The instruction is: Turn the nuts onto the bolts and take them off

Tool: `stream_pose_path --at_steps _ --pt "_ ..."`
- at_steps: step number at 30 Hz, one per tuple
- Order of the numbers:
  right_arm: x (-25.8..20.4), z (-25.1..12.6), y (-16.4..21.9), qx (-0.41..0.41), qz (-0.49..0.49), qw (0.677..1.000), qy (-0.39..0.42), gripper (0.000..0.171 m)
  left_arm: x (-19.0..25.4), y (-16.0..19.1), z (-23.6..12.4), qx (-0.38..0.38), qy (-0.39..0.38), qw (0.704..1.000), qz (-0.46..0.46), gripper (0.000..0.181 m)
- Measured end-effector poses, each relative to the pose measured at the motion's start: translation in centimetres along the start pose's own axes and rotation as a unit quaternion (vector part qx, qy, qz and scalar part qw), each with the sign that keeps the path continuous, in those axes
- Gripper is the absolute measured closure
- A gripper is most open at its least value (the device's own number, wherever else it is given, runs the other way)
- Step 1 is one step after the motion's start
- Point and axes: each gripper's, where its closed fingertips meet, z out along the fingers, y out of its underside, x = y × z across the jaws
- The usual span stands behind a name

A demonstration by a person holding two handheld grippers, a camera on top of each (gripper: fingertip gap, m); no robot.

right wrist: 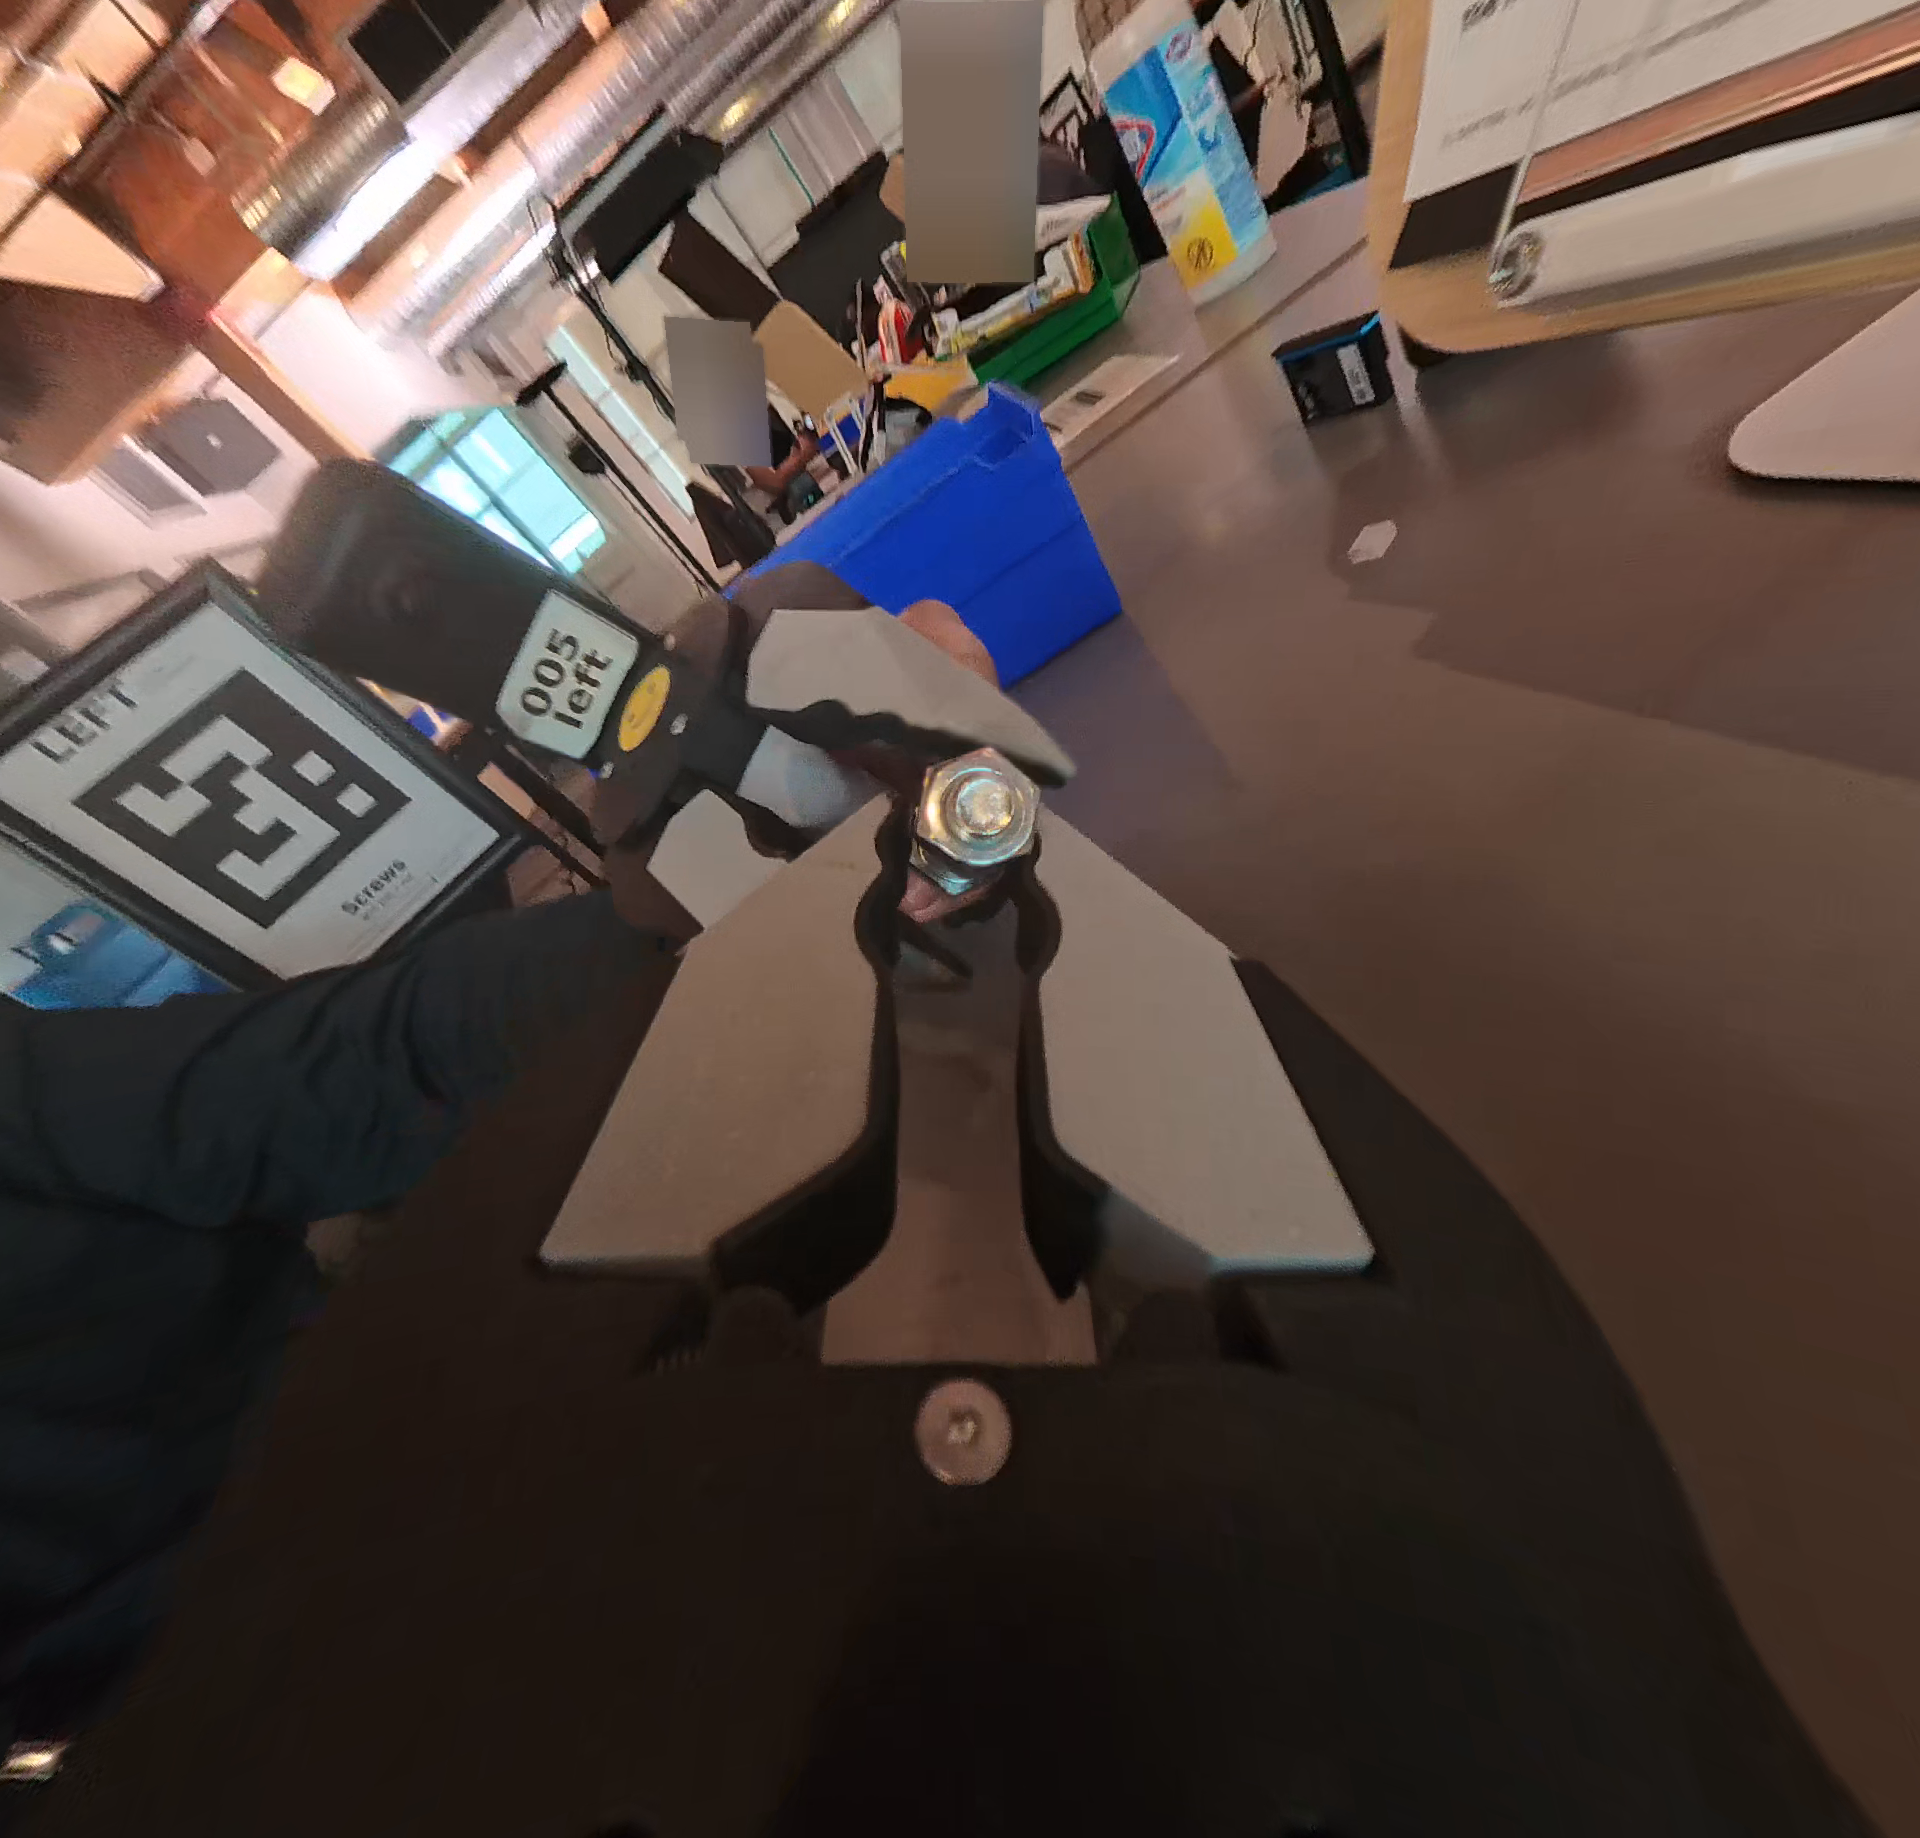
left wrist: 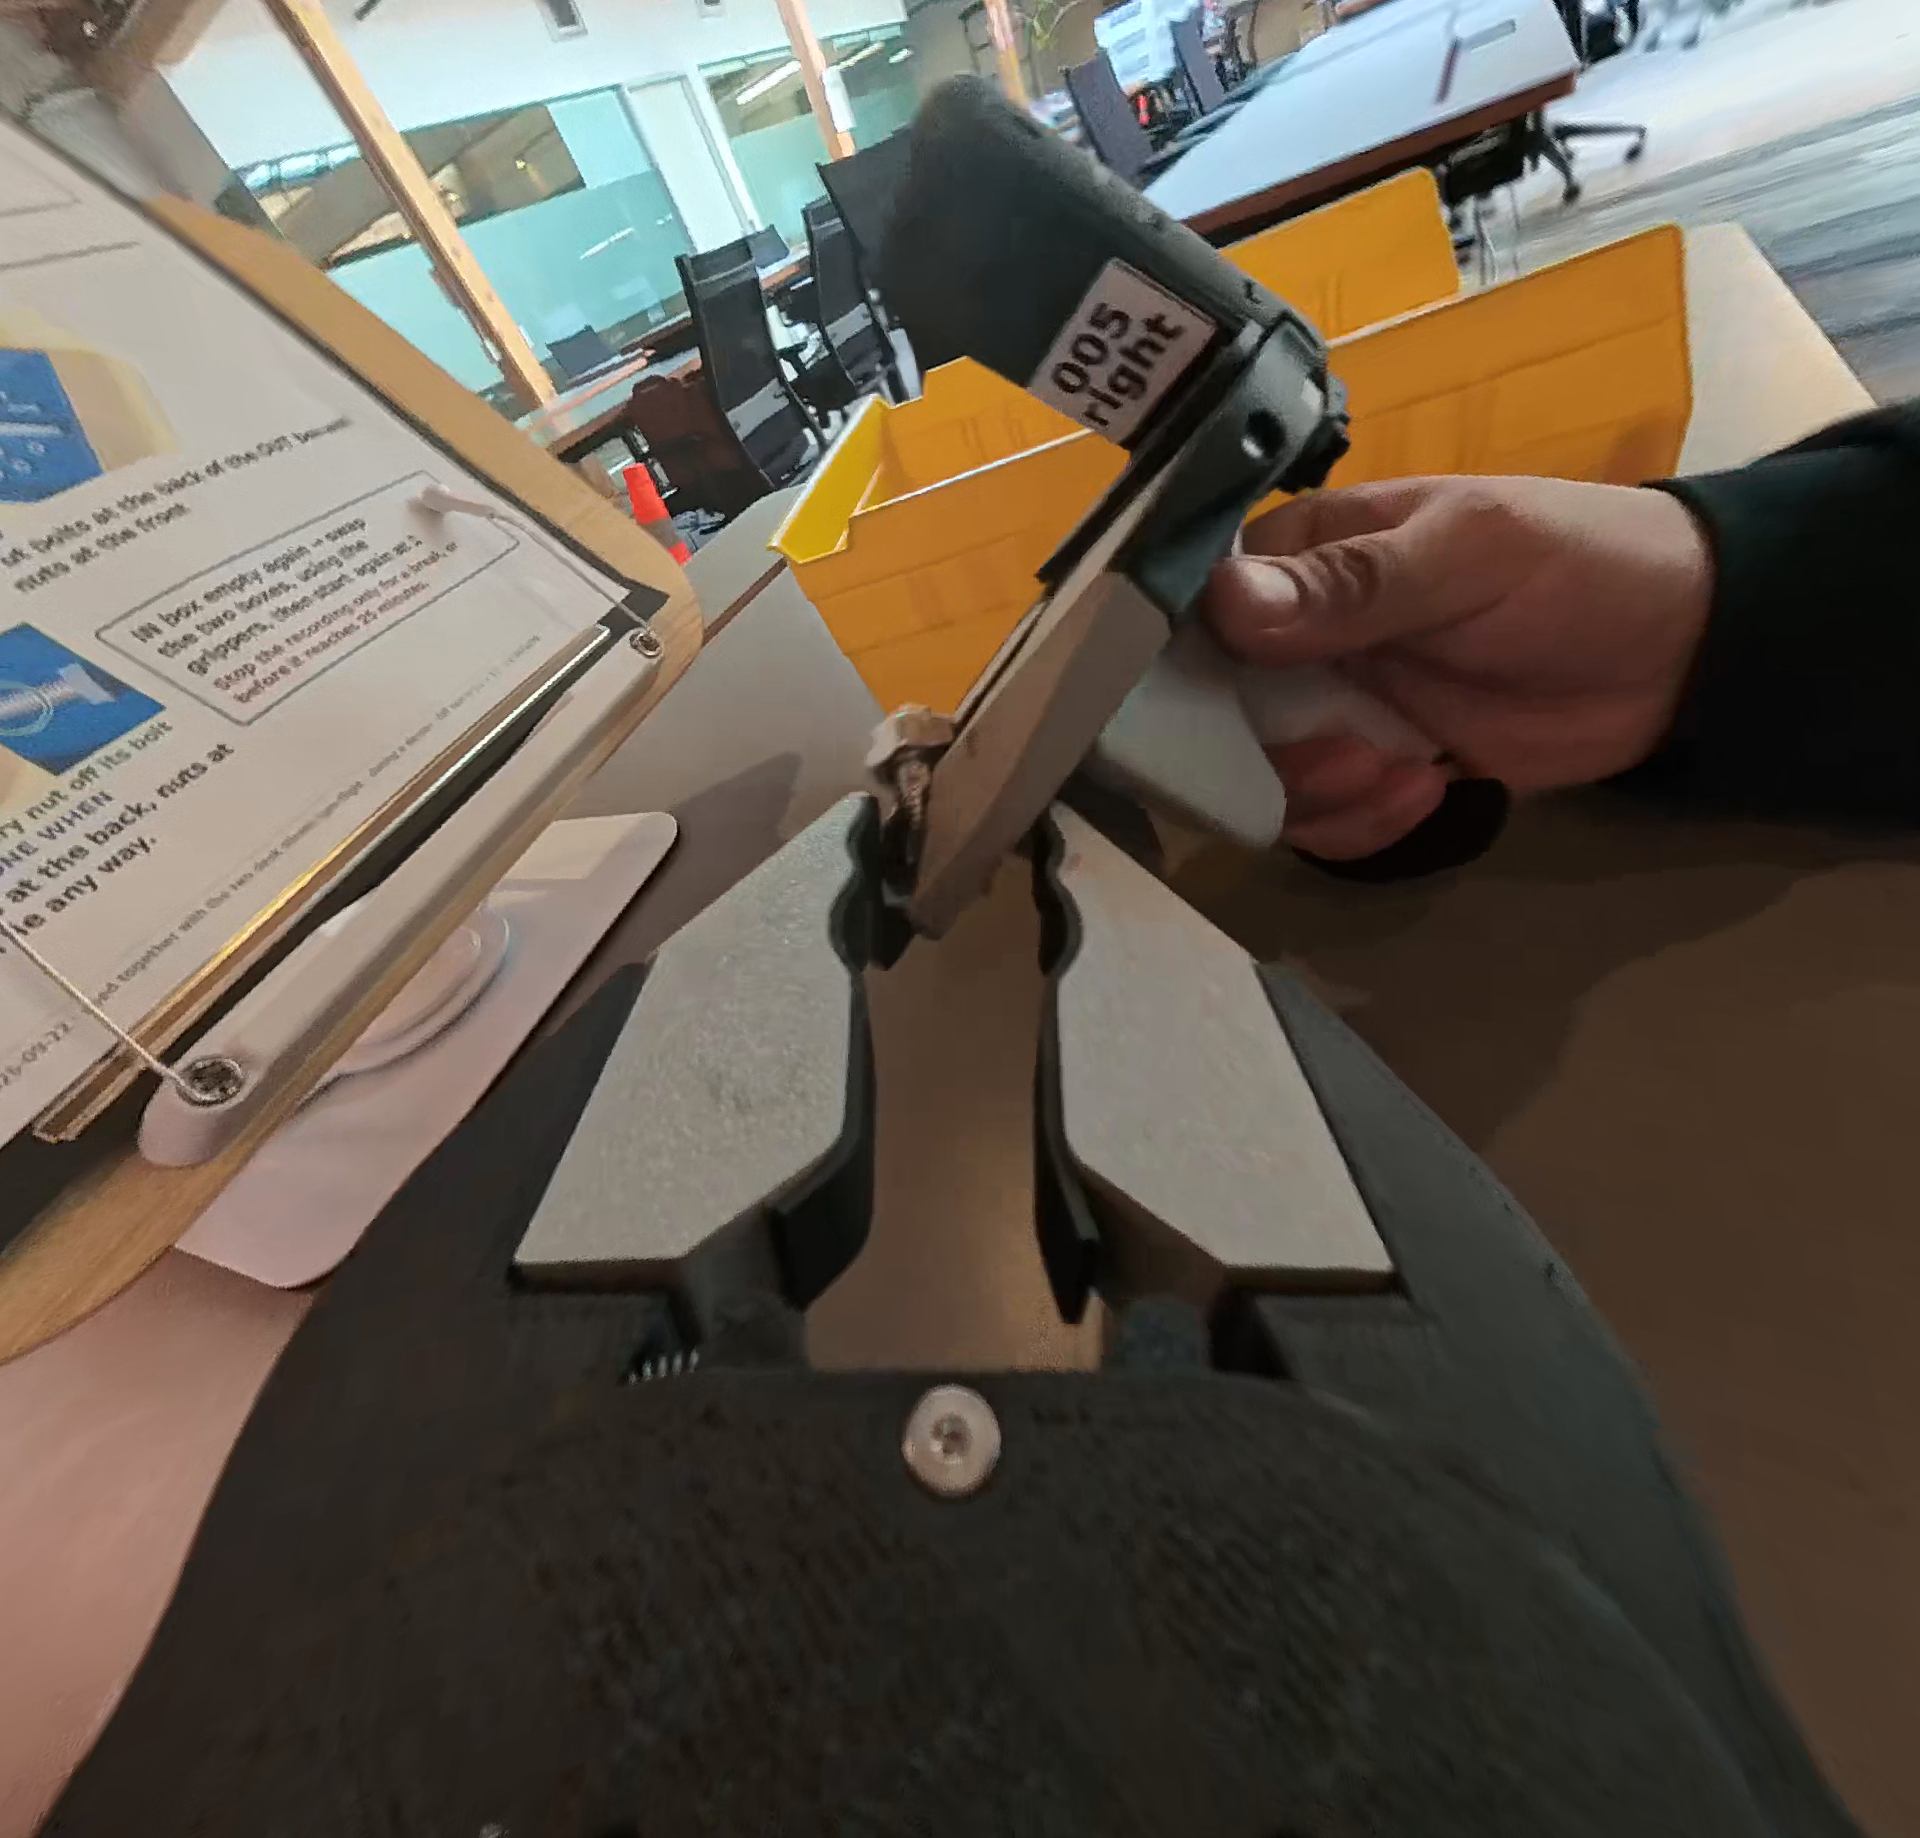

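Item: bolt (right wrist: 951, 879) with nut (right wrist: 975, 812), held off the table (right wrist: 1558, 853) between two handheld grippers. All places are given from the bolt.

- Nearest, right wrist view: right gripper (right wrist: 956, 879), jaws drawn in and clamped about the bolt's lower part at the fingertips; nut seated just above the jaw tips, threaded end facing the camera.
- Nearest, left wrist view: left gripper (left wrist: 951, 900), jaws partly apart. The bolt's shank (left wrist: 902, 791) lies against its left fingertip (left wrist: 862, 884); whether it truly grips the shank I cannot tell. The nut (left wrist: 912, 734) sits just above.
- Just behind the bolt: the opposite gripper's flat fingers cross it in each view; a hand (left wrist: 1455, 645) holds the right gripper's handle.
- Beyond, left wrist view: yellow bin (left wrist: 914, 562), a second yellow bin (left wrist: 1507, 386) farther right; instruction board (left wrist: 312, 645) to the left.
- Beyond, right wrist view: blue bin (right wrist: 966, 541); marker placard (right wrist: 239, 780) to the left.

Progress, judged: nut engaged on the thread, near its end. Whether it is going on or coming off cannot be read. Bin contents hidden, so the remaining count is unknown.
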Motion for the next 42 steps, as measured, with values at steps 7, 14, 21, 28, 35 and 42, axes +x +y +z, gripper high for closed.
stream_pose_path --at_steps 7,14,21,28,35,42 --pt "0.2 -0.2 -0.1 -0.003 -0.009 1.0 0.015 0.156 -0.2 0.0 0.3 -0.026 -0.048 0.996 0.069 0.163" --pt "-0.2 -0.6 -0.1 -0.009 -0.046 0.999 0.026 0.156 0.1 -0.4 0.3 -0.013 -0.051 0.996 0.072 0.16" --pt "1.0 -0.6 0.3 -0.025 -0.046 0.997 0.064 0.157 -0.2 0.8 0.6 -0.042 -0.048 0.996 0.066 0.16" --pt "2.4 -2.0 -0.7 0.016 -0.001 0.997 0.082 0.157 -0.6 2.8 0.1 -0.084 -0.03 0.995 0.053 0.151" --pt "1.3 -1.8 -1.2 0.031 0.002 0.999 0.045 0.157 0.4 3.0 0.7 -0.086 -0.007 0.996 0.024 0.148" --pt "-0.7 -0.8 -1.0 0.025 -0.014 1.0 -0.009 0.157 1.1 1.6 0.8 -0.049 0.006 0.999 -0.008 0.165"
